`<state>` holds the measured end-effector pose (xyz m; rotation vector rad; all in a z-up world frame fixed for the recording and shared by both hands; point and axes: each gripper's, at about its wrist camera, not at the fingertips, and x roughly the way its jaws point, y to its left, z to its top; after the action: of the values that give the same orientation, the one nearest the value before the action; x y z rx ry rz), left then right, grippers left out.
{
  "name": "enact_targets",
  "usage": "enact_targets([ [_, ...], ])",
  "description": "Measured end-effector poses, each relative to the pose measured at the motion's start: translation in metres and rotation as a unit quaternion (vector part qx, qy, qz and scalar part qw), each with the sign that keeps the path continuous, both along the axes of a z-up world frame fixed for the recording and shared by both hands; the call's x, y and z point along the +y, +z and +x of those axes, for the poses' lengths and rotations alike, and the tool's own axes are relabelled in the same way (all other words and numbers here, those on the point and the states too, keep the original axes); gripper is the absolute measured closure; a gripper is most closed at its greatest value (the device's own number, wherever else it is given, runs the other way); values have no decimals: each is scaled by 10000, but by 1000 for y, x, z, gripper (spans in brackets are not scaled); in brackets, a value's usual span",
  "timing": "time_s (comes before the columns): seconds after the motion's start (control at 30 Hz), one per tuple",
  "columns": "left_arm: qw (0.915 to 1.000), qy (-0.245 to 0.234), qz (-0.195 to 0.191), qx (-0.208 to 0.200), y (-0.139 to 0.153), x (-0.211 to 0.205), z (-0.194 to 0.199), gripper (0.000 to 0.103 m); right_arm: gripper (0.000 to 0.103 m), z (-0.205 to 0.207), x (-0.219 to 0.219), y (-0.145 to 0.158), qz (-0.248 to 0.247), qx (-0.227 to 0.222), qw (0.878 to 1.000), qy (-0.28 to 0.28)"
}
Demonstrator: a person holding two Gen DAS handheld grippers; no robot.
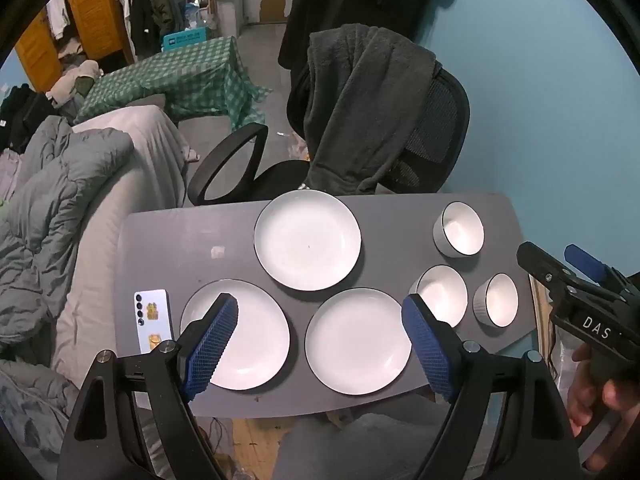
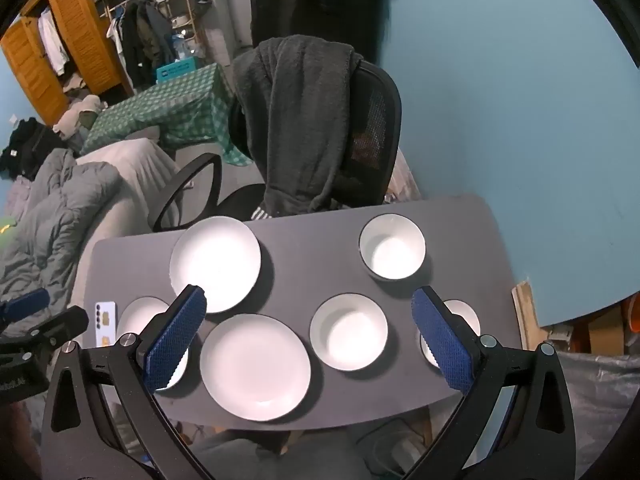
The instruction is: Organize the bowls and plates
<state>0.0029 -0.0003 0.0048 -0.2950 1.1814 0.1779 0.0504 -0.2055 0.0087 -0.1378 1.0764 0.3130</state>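
At the left edge of the grey counter (image 1: 192, 240) lies a white phone (image 1: 154, 320), then three white plates: one near-left (image 1: 256, 344), one at the far middle (image 1: 308, 240), one near-middle (image 1: 356, 344). Right of them sit three bowls, far (image 1: 460, 230), middle (image 1: 442, 294) and rightmost (image 1: 498, 300). Both the left tongs (image 1: 320, 320) and right tongs (image 2: 310, 312) hover above, spread wide, holding nothing
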Motion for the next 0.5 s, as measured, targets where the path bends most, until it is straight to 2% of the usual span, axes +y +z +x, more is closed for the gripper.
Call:
enact_targets([
  [0.17, 10000, -17, 30, 38, 0, -3, 7, 18, 2, 1, 1, -1, 18, 14, 10000, 16],
  [0.23, 10000, -25, 8, -21, -3, 2, -4, 18, 2, 2, 2, -2, 33, 30, 10000, 30],
  [0.5, 10000, -18, -31, 5, -4, 0, -4, 18, 2, -1, 2, 3, 18, 15, 10000, 66],
])
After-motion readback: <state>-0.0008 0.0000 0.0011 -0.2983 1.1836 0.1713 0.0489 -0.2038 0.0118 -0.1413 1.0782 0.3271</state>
